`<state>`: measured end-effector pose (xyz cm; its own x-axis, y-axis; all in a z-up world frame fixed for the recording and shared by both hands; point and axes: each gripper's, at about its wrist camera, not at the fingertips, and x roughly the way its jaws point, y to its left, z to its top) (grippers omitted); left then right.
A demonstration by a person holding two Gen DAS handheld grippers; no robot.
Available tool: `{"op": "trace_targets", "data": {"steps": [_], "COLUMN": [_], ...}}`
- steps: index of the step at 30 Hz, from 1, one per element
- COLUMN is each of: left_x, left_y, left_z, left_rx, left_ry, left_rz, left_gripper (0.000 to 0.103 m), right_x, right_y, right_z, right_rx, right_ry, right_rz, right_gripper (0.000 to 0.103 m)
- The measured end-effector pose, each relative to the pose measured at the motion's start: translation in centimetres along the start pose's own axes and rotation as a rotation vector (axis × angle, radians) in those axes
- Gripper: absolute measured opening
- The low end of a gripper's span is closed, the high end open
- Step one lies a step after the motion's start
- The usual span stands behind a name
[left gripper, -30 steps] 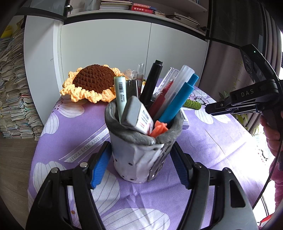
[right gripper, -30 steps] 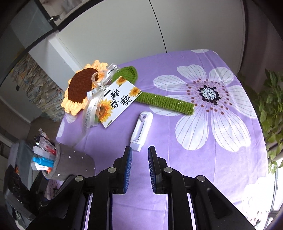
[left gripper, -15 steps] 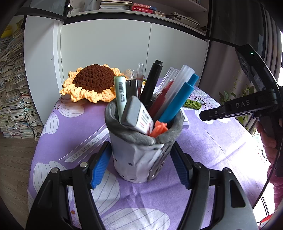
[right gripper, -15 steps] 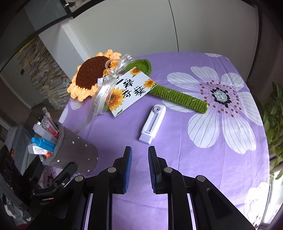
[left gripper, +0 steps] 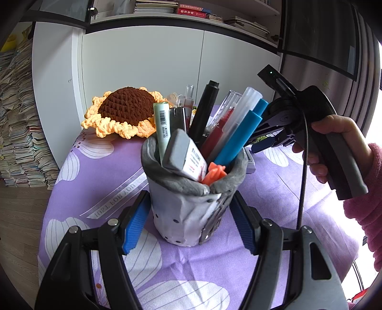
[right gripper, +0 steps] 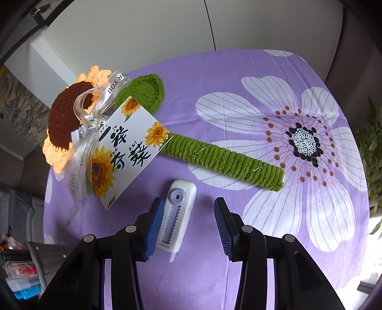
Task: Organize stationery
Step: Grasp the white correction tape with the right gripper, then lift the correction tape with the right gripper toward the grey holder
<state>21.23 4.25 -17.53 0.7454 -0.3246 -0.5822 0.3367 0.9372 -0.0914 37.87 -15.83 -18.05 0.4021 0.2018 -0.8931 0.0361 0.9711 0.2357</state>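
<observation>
A purple tablecloth (right gripper: 238, 78) printed with large white flowers covers the table. Across it lies a crocheted sunflower (right gripper: 64, 121), its brown centre ringed with orange petals, its green stem (right gripper: 226, 162) stretching toward the printed bloom at right and a green leaf (right gripper: 148, 93) curling beside the head. A white ribbon (right gripper: 95, 114) lettered "FOR YOU" is tied at the neck, holding a gift card (right gripper: 129, 152) with sunflower art and black calligraphy. Behind stand white cabinet doors (left gripper: 167, 66); books (left gripper: 191, 9) line the shelf above, and what appear to be stacked magazines (left gripper: 19, 133) rise at far left. Houseplant foliage (right gripper: 372, 147) edges the table's right side.
</observation>
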Motion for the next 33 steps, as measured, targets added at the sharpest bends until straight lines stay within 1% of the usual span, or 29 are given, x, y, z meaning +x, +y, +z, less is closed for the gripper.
{"op": "trace_targets", "data": {"steps": [1,3,5,6,7,8,9,11,13,15,18,22,25,28,33], "left_x": [0.0,0.0,0.0,0.0,0.0,0.0,0.0,0.0,0.0,0.0,0.0,0.0,0.0,0.0,0.0], "left_y": [0.0,0.0,0.0,0.0,0.0,0.0,0.0,0.0,0.0,0.0,0.0,0.0,0.0,0.0,0.0], "left_z": [0.0,0.0,0.0,0.0,0.0,0.0,0.0,-0.1,-0.1,0.0,0.0,0.0,0.0,0.0,-0.1], "left_rx": [0.000,0.000,0.000,0.000,0.000,0.000,0.000,0.000,0.000,0.000,0.000,0.000,0.000,-0.001,-0.002], "left_ry": [0.000,0.000,0.001,0.001,0.001,0.001,0.001,0.001,0.001,0.001,0.001,0.001,0.001,0.001,0.002], "left_rz": [0.000,0.000,0.000,0.000,0.000,0.000,0.000,0.000,0.000,0.000,0.000,0.000,0.000,-0.001,-0.001], "left_gripper": [0.068,0.068,0.067,0.067,0.067,0.067,0.067,0.067,0.067,0.067,0.067,0.067,0.067,0.067,0.068], "right_x": [0.4,0.6,1.1,1.1,1.3,1.4,1.4,1.3,0.5,-1.0,-4.2,-8.5,-10.9,-12.8,-15.4], "right_y": [0.2,0.9,1.7,2.1,2.6,3.3,3.8,4.3,4.2,4.0,3.5,3.0,3.6,4.9,6.5], "right_z": [0.2,0.5,0.7,0.8,0.7,0.6,0.4,-0.1,-0.9,-2.0,-4.5,-7.9,-10.1,-11.2,-12.9], "right_rx": [0.003,-0.013,-0.029,-0.039,-0.054,-0.079,-0.107,-0.131,-0.137,-0.160,-0.189,-0.214,-0.247,-0.286,-0.341], "right_ry": [0.008,-0.005,0.008,0.002,0.005,-0.002,-0.007,-0.009,-0.021,-0.047,-0.101,-0.178,-0.246,-0.298,-0.347], "right_rz": [-0.004,-0.031,-0.047,-0.070,-0.098,-0.134,-0.158,-0.147,-0.110,-0.075,-0.041,-0.023,-0.044,-0.038,0.017], "right_gripper": [0.044,0.044,0.044,0.044,0.039,0.031,0.028,0.027,0.027,0.027,0.027,0.027,0.027,0.027,0.027]}}
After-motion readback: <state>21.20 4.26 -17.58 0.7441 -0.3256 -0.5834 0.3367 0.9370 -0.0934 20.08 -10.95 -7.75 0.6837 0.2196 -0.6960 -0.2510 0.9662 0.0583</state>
